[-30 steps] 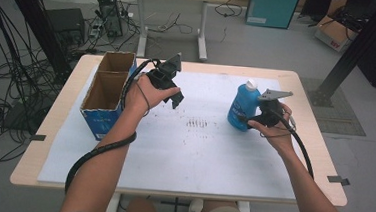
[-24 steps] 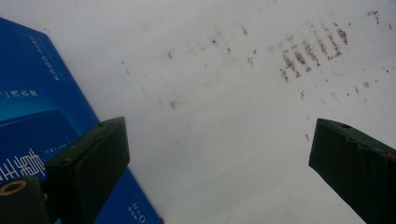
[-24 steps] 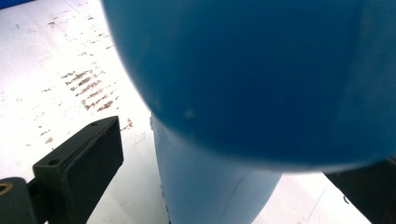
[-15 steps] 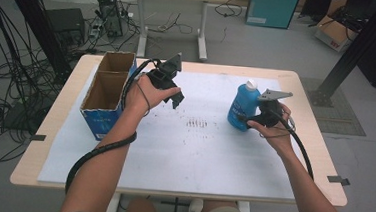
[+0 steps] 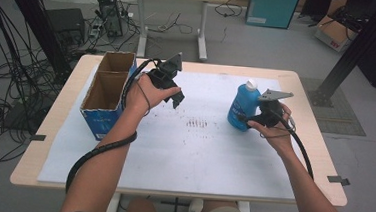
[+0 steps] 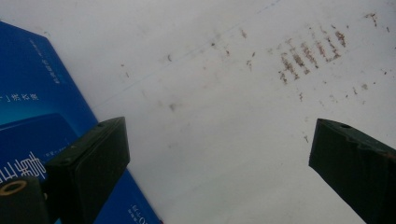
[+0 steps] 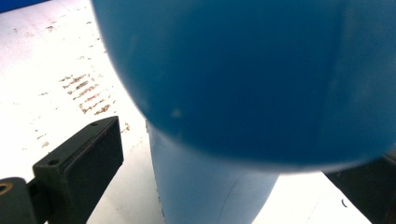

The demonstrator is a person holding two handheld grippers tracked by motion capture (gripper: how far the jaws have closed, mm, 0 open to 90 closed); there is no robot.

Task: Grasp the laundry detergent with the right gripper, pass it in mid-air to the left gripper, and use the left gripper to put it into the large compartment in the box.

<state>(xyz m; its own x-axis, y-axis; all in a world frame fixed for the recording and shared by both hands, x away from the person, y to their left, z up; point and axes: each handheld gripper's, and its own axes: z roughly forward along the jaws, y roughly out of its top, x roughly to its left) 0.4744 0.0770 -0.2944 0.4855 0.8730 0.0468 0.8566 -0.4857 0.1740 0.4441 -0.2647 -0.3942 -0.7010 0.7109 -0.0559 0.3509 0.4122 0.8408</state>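
Blue bottle [image 5: 240, 109] with a white cap stands upright on the white sheet [image 5: 193, 151] covering the desk [image 5: 317, 160], right of centre. Right tongs [image 5: 247, 121] are at its lower body; in the right gripper view the bottle [image 7: 243, 93] sits between the jaws, left jaw standing just off its wall with sheet showing in the gap, right jaw mostly hidden behind the bottle. Whether they grip it, I cannot tell.

Left tongs [image 5: 176, 99] are held above the sheet, left of centre, near the open cardboard box [image 5: 104, 97] at the desk's left side. Jaws wide apart, nothing between them: the left gripper view looks down on bare sheet, with the box's blue printed side [image 6: 32, 126] at its left.

Brown smudge marks [image 5: 197, 122] lie on the sheet between the two tongs.
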